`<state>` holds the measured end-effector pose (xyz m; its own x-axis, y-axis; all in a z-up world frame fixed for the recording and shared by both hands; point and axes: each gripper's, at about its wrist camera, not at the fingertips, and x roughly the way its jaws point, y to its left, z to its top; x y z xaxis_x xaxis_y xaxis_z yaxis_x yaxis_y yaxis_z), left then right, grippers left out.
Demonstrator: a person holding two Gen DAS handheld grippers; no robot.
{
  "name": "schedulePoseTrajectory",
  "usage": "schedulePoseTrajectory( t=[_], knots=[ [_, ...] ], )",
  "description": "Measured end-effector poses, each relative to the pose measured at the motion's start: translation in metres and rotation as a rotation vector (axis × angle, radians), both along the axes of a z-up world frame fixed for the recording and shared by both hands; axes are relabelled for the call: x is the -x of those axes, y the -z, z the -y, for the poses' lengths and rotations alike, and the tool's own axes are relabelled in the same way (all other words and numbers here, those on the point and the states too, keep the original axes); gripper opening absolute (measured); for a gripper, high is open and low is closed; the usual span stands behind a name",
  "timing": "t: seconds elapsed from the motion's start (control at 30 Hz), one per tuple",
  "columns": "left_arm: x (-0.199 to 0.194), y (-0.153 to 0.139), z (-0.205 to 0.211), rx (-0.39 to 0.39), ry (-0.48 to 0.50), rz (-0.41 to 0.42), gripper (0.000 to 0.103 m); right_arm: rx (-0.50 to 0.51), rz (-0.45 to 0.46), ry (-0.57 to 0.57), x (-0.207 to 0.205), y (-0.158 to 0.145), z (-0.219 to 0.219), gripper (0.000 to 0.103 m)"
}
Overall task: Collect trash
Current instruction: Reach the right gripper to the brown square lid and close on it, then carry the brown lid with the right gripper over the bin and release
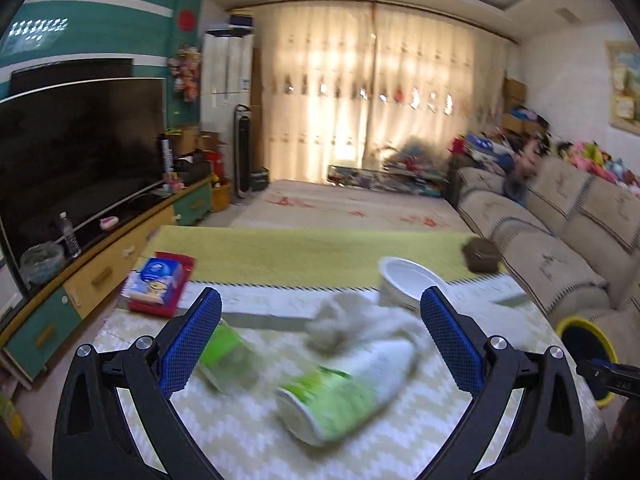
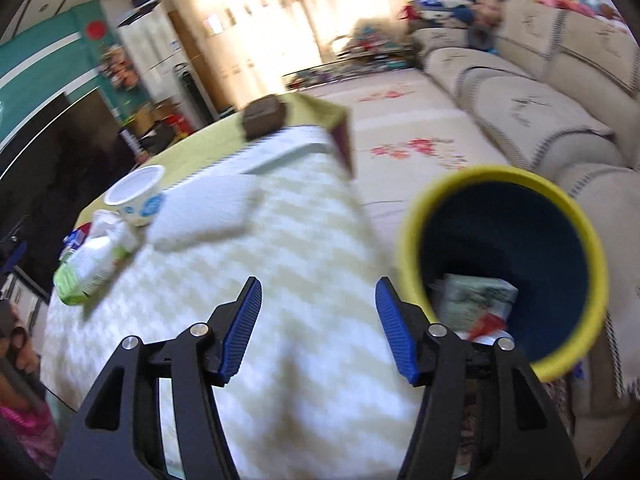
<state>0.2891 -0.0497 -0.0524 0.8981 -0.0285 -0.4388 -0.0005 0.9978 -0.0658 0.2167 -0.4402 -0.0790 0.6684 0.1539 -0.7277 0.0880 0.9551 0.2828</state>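
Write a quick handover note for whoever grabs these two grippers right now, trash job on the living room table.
Left gripper: open, empty, over the green-and-white carton lying on the table.
Right gripper: open, empty, beside the yellow-rimmed bin.
Done: some wrappers are already in the bin.
Left: the carton, the green cup on its side, crumpled tissue, white yogurt cup. The tissue pack in the red tray is probably not trash.
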Motion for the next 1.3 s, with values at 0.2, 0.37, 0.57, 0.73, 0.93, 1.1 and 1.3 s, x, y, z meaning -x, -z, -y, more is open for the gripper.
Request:
schedulePoseTrajectory(
  t=[0.2, 0.37, 0.57, 0.73, 0.93, 1.1, 1.3],
  knots=[
    [-0.018, 0.023, -0.028, 0.068, -0.005, -0.035, 0.098, 0.04, -0.012, -0.045, -0.069, -0.008, -0.028, 0.057],
    [-0.015, 0.026, -0.022, 0.088, 0.01, -0.025, 0.098, 0.095, 0.017, -0.028, -0.126, -0.024, -0.031, 0.057],
    [-0.006, 0.028, -0.009, 0.085, 0.037, -0.017, 0.098, 0.172, 0.004, -0.044, -0.196, -0.031, -0.048, 0.057],
    [-0.001, 0.026, 0.0, 0.088, 0.062, -0.024, 0.098, 0.214, -0.053, -0.023, -0.246, -0.027, -0.064, 0.057],
    [0.002, 0.025, 0.002, 0.107, 0.086, -0.018, 0.098, 0.284, -0.109, 0.014, -0.276, -0.022, -0.075, 0.057],
    [0.005, 0.023, 0.005, 0.115, 0.098, -0.017, 0.098, 0.291, -0.113, 0.06, -0.275, -0.022, -0.068, 0.057],
    [0.005, 0.023, 0.008, 0.113, 0.112, -0.016, 0.098, 0.288, -0.122, 0.012, -0.273, -0.015, -0.064, 0.057]
  ],
)
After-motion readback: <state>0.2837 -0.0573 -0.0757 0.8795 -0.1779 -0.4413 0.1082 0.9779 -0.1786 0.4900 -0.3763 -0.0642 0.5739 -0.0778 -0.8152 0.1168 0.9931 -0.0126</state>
